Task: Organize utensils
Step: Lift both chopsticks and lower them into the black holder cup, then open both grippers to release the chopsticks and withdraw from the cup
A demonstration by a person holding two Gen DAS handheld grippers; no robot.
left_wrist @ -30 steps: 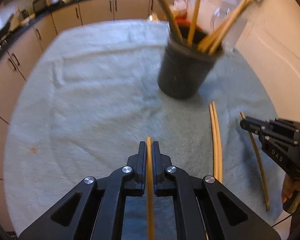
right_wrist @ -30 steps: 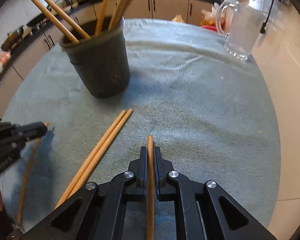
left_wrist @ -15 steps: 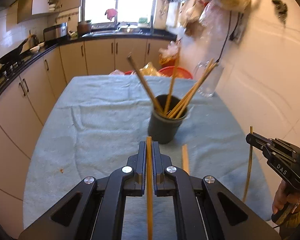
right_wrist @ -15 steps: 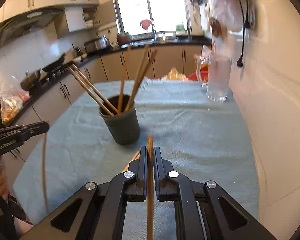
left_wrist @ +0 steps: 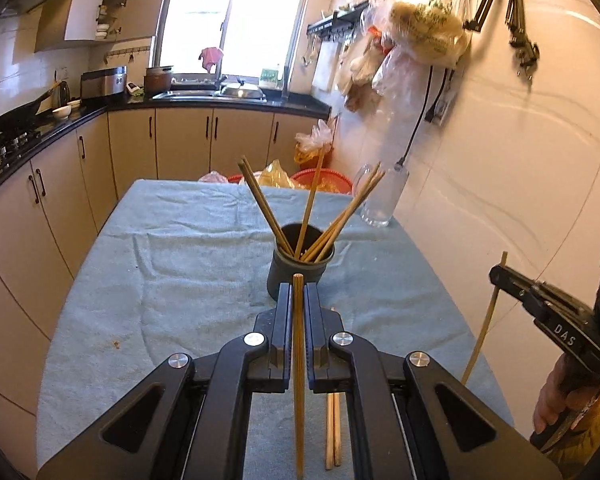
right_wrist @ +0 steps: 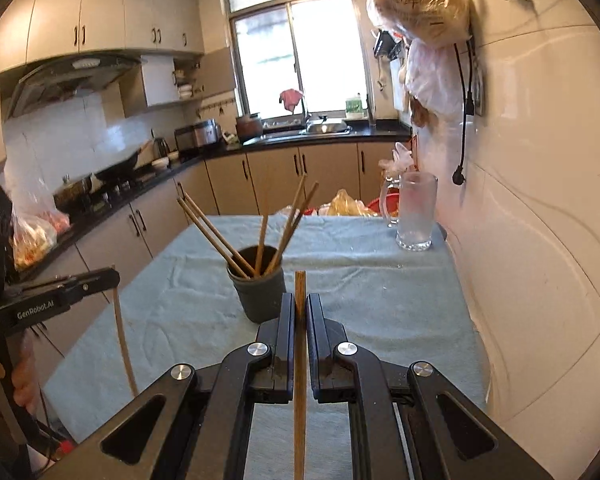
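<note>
A dark round holder (left_wrist: 300, 270) with several wooden chopsticks stands mid-table on the blue-green towel; it also shows in the right wrist view (right_wrist: 257, 294). My left gripper (left_wrist: 298, 294) is shut on one chopstick (left_wrist: 299, 380), raised above the table, short of the holder. My right gripper (right_wrist: 299, 306) is shut on another chopstick (right_wrist: 299, 380), also raised. The right gripper shows at the right of the left view (left_wrist: 500, 274) with its chopstick hanging down. The left gripper shows at the left of the right view (right_wrist: 114, 274). Two chopsticks (left_wrist: 332, 432) lie on the towel below my left gripper.
A glass mug (right_wrist: 414, 212) stands at the table's far right corner by the wall. The towel-covered table (left_wrist: 180, 272) has cabinets (left_wrist: 60, 208) along its left and a red basket (left_wrist: 324, 180) behind. Bags hang on the right wall (left_wrist: 420, 36).
Both grippers lifted up and back from the table, each carrying its chopstick; the view tilted from looking down at the towel to looking across the kitchen.
</note>
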